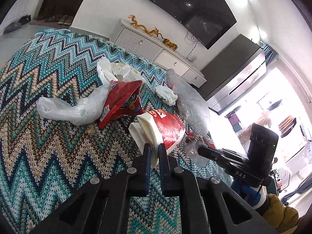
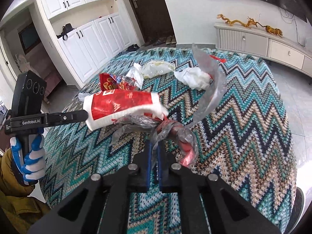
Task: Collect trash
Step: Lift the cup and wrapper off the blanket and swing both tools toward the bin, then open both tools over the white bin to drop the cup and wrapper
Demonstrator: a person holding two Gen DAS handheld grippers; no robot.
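Left gripper (image 1: 154, 148) closed on the white rim of a crushed red cup (image 1: 163, 126), held clear above the bench (image 1: 39, 156), which is covered by a zigzag knit cloth. Right gripper (image 2: 154, 146) closed on a twisted clear bag (image 2: 171, 134) with red inside, lifted just beside the cup. On the cloth beyond: red snack packet (image 1: 120, 101), white plastic bag (image 1: 66, 109) touching it, crumpled tissue (image 1: 166, 94), a clear wrapper (image 2: 158, 69) near the far edge. Gloved hand (image 2: 32, 161) grips the left handle. TV cabinet (image 1: 156, 48) past the far edge.
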